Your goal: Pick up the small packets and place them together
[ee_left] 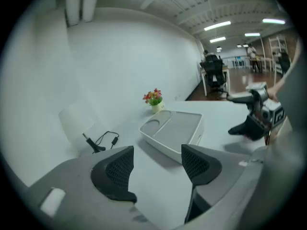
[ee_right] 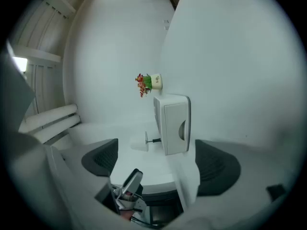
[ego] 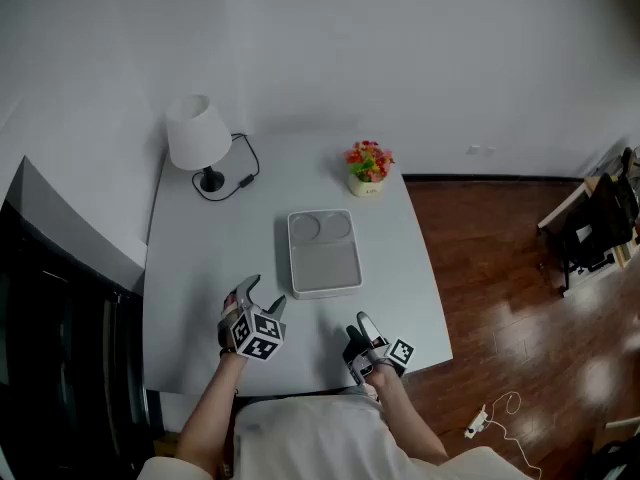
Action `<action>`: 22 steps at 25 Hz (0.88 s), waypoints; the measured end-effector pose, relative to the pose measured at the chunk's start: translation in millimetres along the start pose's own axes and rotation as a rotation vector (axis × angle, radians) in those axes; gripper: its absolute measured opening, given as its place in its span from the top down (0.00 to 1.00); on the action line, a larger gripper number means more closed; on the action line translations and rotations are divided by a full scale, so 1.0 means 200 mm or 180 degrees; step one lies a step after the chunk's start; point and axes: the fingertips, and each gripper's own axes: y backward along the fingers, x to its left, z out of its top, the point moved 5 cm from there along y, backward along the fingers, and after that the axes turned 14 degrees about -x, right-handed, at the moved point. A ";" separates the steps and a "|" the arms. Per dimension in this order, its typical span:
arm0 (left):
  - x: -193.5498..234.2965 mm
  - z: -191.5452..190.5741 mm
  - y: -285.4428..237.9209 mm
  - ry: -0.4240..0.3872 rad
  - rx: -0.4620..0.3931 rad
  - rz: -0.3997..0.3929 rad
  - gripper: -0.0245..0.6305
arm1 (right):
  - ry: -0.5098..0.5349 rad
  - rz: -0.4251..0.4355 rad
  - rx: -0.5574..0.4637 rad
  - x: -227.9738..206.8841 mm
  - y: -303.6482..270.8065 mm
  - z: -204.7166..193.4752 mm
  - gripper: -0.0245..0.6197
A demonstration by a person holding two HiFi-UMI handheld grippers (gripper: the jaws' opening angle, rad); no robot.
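Observation:
No small packets show in any view. A white two-compartment tray [ego: 322, 253] lies empty at the middle of the grey table [ego: 200, 268]; it also shows as the tray [ee_left: 173, 128] and, turned on its side, the tray [ee_right: 173, 123]. My left gripper [ego: 265, 296] hovers just left of the tray's near corner, jaws wide apart and empty [ee_left: 156, 166]. My right gripper [ego: 359, 329] is near the table's front edge, below the tray, open with nothing between its jaws [ee_right: 156, 164]. Each gripper sees the other: the right gripper [ee_left: 254, 119], the left gripper [ee_right: 125, 189].
A white table lamp [ego: 198, 136] with a black cord [ego: 238, 176] stands at the back left. A small flower pot [ego: 368, 168] sits at the back right. White walls run behind the table; wooden floor [ego: 500, 268] lies to the right.

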 end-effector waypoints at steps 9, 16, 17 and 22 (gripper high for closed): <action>0.13 0.22 0.12 0.1496 -0.1227 0.0092 0.47 | 0.0349 0.0035 -0.0064 -0.06 -0.25 -0.06 0.19; 0.14 0.30 0.26 0.1838 -0.1674 0.0296 0.47 | 0.0003 -0.0032 -0.0290 -0.14 -0.44 -0.07 0.19; 0.14 0.30 0.27 0.1801 -0.1673 0.0347 0.47 | -0.0063 -0.0022 -0.0323 -0.15 -0.46 -0.07 0.19; 0.10 0.28 0.30 0.1668 -0.1585 0.0410 0.47 | -0.0065 -0.0094 -0.0347 -0.17 -0.54 -0.07 0.24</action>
